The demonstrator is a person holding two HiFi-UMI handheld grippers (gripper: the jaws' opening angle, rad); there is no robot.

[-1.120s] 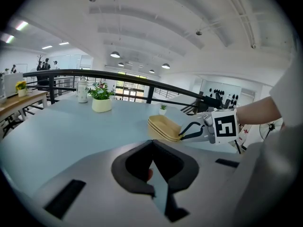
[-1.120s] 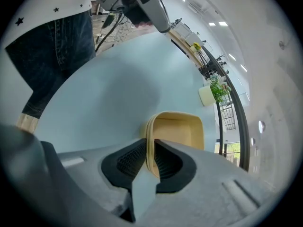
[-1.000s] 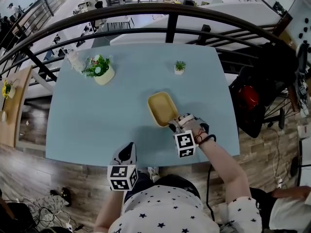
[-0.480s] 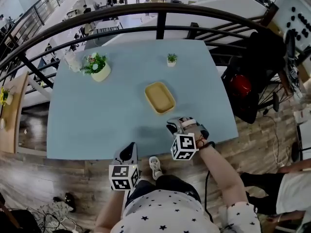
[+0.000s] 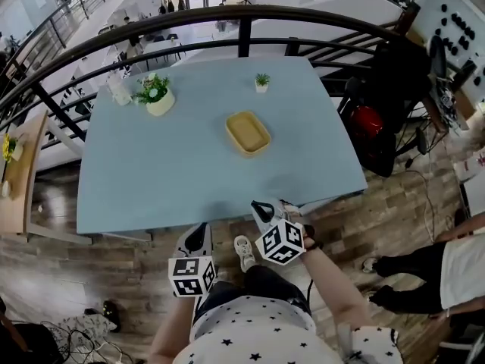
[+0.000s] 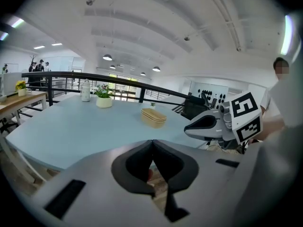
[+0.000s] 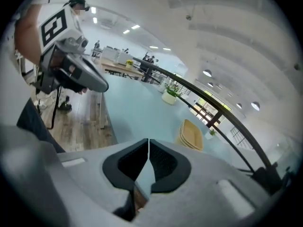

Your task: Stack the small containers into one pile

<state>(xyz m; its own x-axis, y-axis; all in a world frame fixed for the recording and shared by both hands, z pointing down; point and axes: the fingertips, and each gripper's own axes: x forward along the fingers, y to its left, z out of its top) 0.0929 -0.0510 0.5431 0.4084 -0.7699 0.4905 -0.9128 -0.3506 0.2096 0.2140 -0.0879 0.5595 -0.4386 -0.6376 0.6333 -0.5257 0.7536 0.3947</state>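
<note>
The small tan containers sit nested in one pile right of the middle of the light blue table. The pile also shows in the left gripper view as the containers and in the right gripper view as the containers. My right gripper hangs just off the table's near edge, well short of the pile, jaws shut with nothing between them. My left gripper is lower and to the left, below the table edge, also shut and holding nothing. Each gripper view shows its own jaws closed together.
A flowering plant in a white pot and a pale jar stand at the far left of the table, with a tiny potted plant at the far middle. A black railing runs behind. A chair with a red bag stands at the right.
My right gripper has drawn back from the pile toward me, past the table's near edge. The pile stays put on the table. The left gripper has barely moved.
</note>
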